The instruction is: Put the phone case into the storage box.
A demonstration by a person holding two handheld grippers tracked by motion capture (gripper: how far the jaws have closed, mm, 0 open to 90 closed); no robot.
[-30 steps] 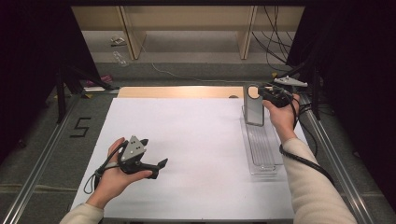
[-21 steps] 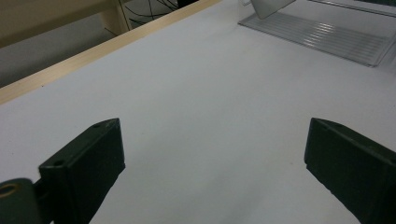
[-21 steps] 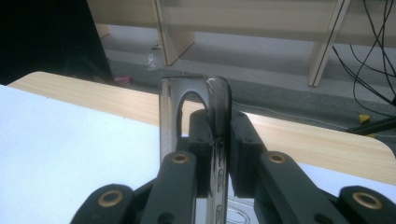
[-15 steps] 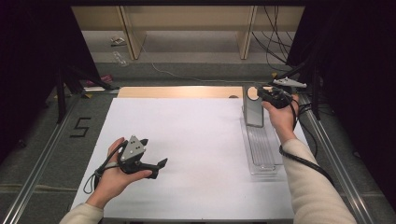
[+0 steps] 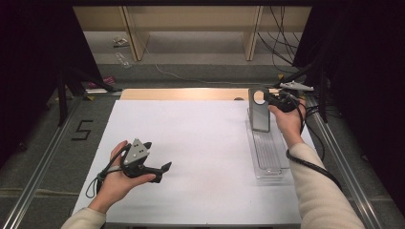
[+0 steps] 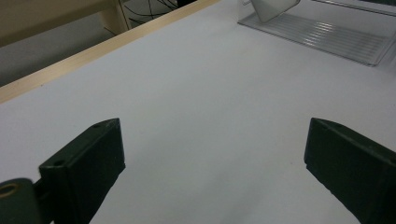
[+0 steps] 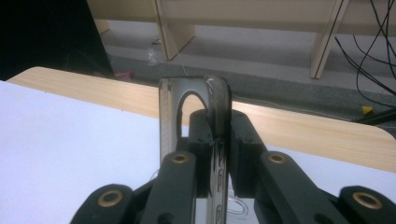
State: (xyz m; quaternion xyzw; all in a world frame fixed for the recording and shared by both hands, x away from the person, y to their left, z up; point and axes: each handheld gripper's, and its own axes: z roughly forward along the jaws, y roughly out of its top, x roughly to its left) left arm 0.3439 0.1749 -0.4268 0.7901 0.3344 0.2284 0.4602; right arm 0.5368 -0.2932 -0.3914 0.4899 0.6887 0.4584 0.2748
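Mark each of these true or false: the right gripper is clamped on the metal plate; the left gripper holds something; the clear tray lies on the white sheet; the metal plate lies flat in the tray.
1. The right gripper is clamped on the metal plate. True: in the right gripper view its jaws press on the plate's edge beside the round hole.
2. The left gripper holds something. False: its jaws stand wide apart over the bare white sheet.
3. The clear tray lies on the white sheet. True: near the sheet's right edge.
4. The metal plate lies flat in the tray. False: it stands upright at the tray's far end.
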